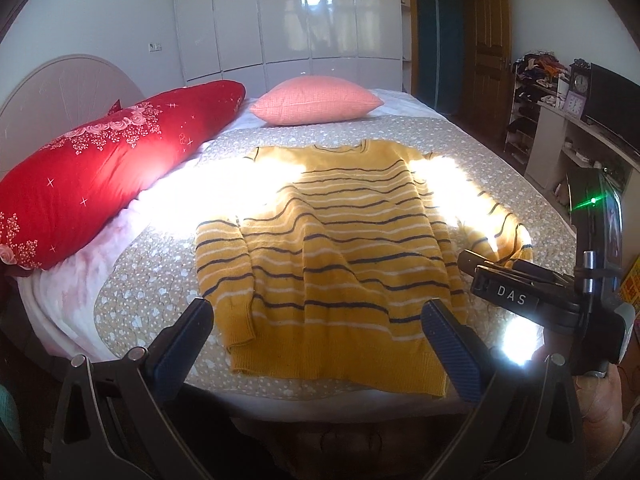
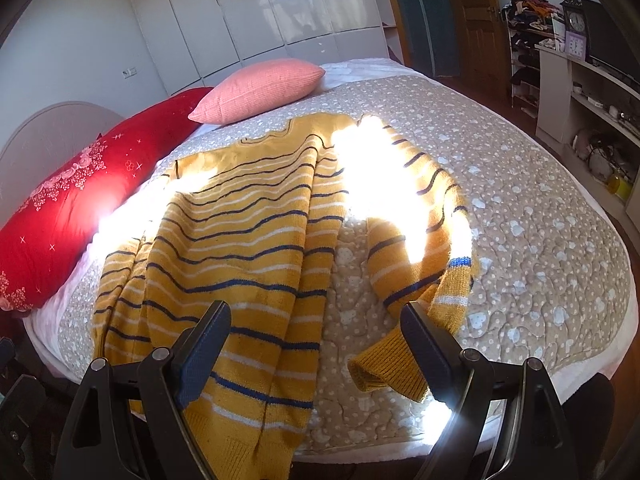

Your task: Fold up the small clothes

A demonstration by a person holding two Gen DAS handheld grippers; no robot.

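Clearly the soft, limp striped knit sweater [image 1: 336, 248] wants pinching at its ribbed cuff [image 2: 384, 376]; both the left hand-held gripper [image 1: 318, 334] and the right hand-held gripper [image 2: 316, 332] gape wide, grasping nothing

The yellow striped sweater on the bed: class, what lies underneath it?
The sweater lies spread flat on a beige quilt printed with white dots and hearts, which shows all around it. Whatever is under the quilt beneath the sweater is covered.

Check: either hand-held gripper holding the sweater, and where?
Neither. The left hand-held gripper and right hand-held gripper stand open above the yellow striped sweater.
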